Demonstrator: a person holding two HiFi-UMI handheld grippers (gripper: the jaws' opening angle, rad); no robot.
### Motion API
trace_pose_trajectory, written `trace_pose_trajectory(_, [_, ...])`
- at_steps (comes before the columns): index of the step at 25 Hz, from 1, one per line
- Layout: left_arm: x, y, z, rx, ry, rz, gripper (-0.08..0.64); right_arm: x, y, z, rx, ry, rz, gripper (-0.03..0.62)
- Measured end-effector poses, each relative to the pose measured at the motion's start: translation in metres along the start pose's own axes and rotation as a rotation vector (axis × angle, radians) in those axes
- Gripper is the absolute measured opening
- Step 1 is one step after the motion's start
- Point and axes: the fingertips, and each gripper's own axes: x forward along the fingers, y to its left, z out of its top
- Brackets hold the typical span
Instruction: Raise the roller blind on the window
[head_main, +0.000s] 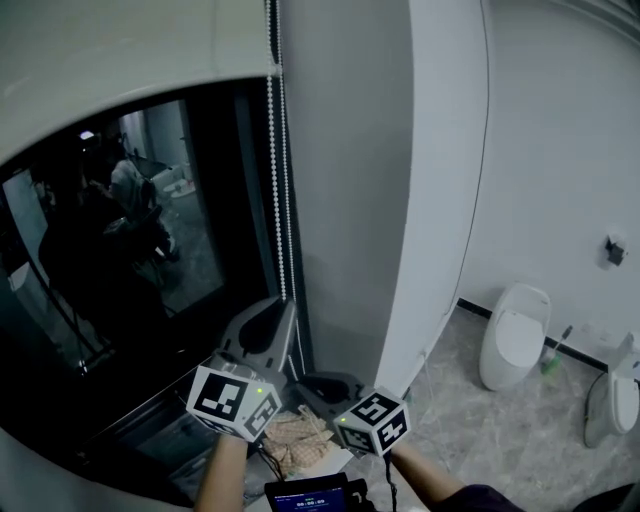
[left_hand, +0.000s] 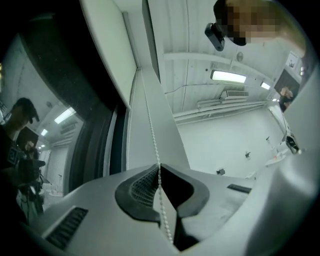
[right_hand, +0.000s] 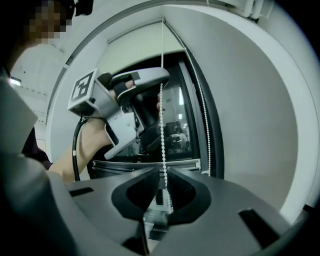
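Observation:
The white roller blind is rolled partway up over the dark window. Its bead chain hangs down the right side of the frame. My left gripper is shut on the chain; in the left gripper view the jaw tips meet on the beads, and the chain runs up toward the blind. My right gripper sits lower. In its view the chain runs down from the left gripper into the narrow gap of the right gripper, with the pads slightly apart.
A second strand of chain hangs by the window frame. The white wall column stands right of the window. Two white toilets and a brush are on the tiled floor at right. A small screen is below my hands.

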Motion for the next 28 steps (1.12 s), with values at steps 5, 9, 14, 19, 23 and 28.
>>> trace_pose_trajectory(5, [-0.009,0.002,-0.05,-0.035,0.078,-0.003,0.013,-0.017,-0.028,0.048,-0.007,-0.097,-0.046,0.031])
trace_pose_trajectory(9, [-0.018,-0.003,-0.084,-0.074,0.133,-0.009,0.014,-0.027,-0.035,0.113,-0.006,-0.214,-0.024,0.046])
trace_pose_trajectory(14, [-0.023,-0.015,-0.104,-0.086,0.161,-0.024,0.014,-0.016,-0.018,0.178,-0.096,-0.285,0.006,0.057])
trace_pose_trajectory(19, [-0.028,-0.026,-0.116,-0.081,0.181,-0.032,0.013,-0.002,-0.005,0.191,-0.173,-0.272,-0.023,0.055])
trace_pose_trajectory(23, [-0.036,-0.029,-0.129,-0.092,0.207,-0.036,0.013,0.002,-0.006,0.177,-0.183,-0.261,-0.068,0.014])
trace_pose_trajectory(28, [-0.054,-0.037,-0.14,-0.183,0.256,-0.105,0.014,0.001,-0.007,0.154,-0.24,-0.262,-0.129,0.011])
